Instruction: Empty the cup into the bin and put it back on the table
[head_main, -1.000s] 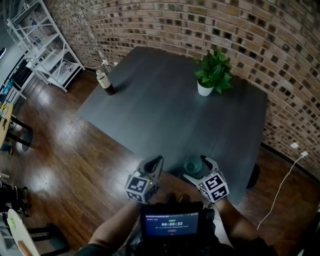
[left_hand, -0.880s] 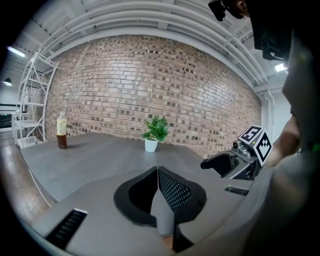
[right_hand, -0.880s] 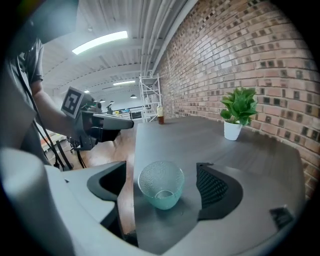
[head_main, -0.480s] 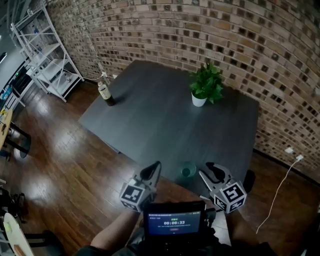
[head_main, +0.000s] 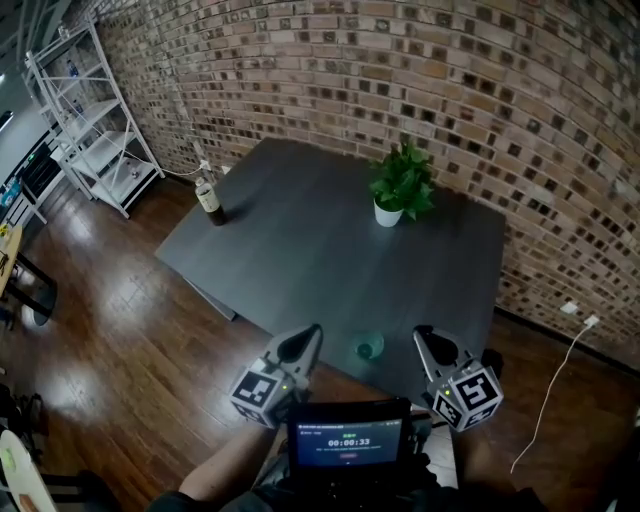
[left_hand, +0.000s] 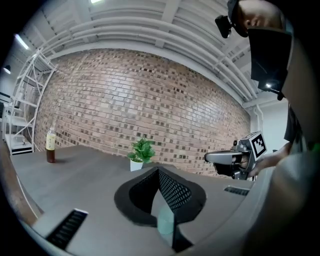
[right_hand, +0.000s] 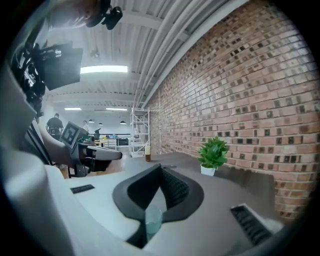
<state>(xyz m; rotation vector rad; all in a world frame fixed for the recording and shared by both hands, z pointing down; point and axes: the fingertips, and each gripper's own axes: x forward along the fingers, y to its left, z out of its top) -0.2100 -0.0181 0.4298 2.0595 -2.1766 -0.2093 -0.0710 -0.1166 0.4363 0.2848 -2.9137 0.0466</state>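
A small clear greenish cup stands upright on the dark table, close to its near edge. My left gripper hangs to the cup's left and my right gripper to its right, both clear of it. In the left gripper view the jaws are shut and empty, with the cup low behind them. The right gripper view shows its jaws shut as well, nothing between them, and the cup beyond on the table.
A potted plant stands at the table's far side and a brown bottle at its left corner. White shelving lines the left wall. A cable and socket lie at the right. A screen sits below the grippers.
My right gripper had its jaws around the cup; it has let go, drawn away to the right and closed. The cup stays on the table. The head view has pulled back.
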